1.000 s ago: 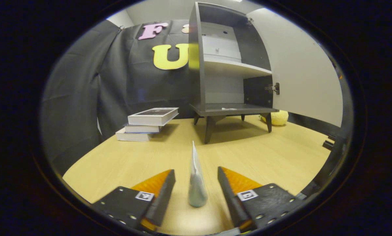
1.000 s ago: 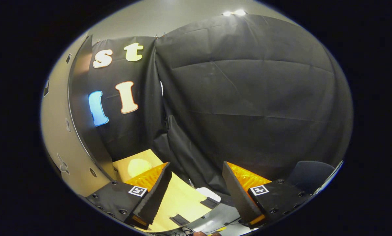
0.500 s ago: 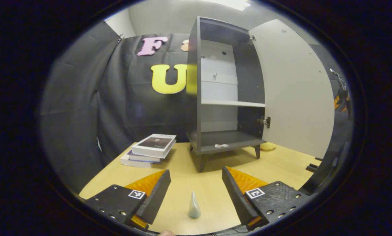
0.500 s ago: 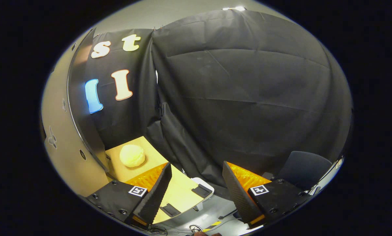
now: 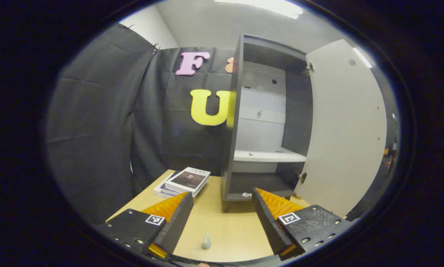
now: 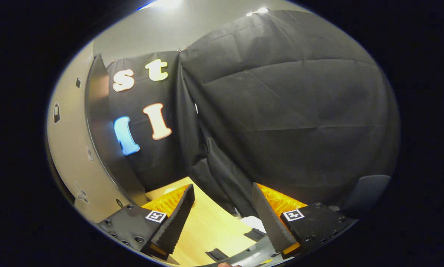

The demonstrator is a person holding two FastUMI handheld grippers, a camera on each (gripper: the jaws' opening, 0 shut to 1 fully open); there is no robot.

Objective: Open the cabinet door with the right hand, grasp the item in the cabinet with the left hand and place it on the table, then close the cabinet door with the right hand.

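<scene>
Right, item (image 5: 206,241) sits on the table (image 5: 229,226), so my left gripper (image 5: 222,218) gapes empty, right gripper (image 6: 224,215) wide too beside the door (image 6: 68,155).

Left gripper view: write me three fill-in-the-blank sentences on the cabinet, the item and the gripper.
The cabinet door stands ___.
The small pale item stands on the ___, between the fingers of the left hand-held gripper but untouched.
The stack of books lies to the ___ of the cabinet in this view.

Missing words: open; table; left
</scene>
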